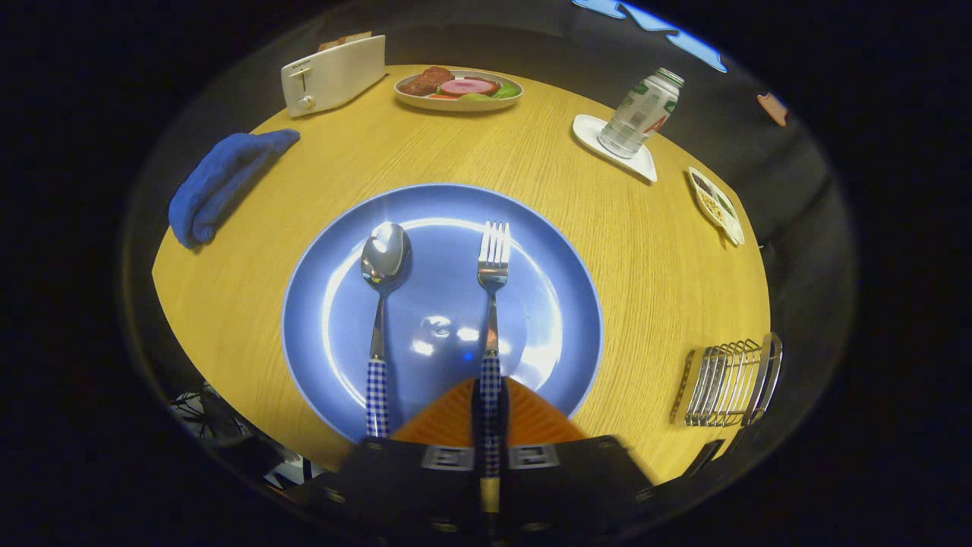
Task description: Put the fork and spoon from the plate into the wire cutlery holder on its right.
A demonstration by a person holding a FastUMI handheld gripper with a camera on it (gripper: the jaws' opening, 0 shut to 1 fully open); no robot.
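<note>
A blue plate [562, 304] lies on the wooden table just ahead of my fingers. On it lie a spoon [383, 262] on the left and a fork [493, 266] on the right, both with blue-checked handles pointing toward me. My gripper [490, 414] is shut on the fork's handle, which runs through the narrow gap between the two fingers [448, 422]. The spoon's handle lies just left of the fingers, untouched. The wire cutlery holder [725, 384] stands on the table to the right of the plate, near the table's edge.
Beyond the plate stand a white toaster [330, 76], a dish of food [458, 89] and a bottle [642, 114] on a white coaster. A folded blue cloth [220, 182] lies at the left, a small divided dish [715, 205] at the right edge.
</note>
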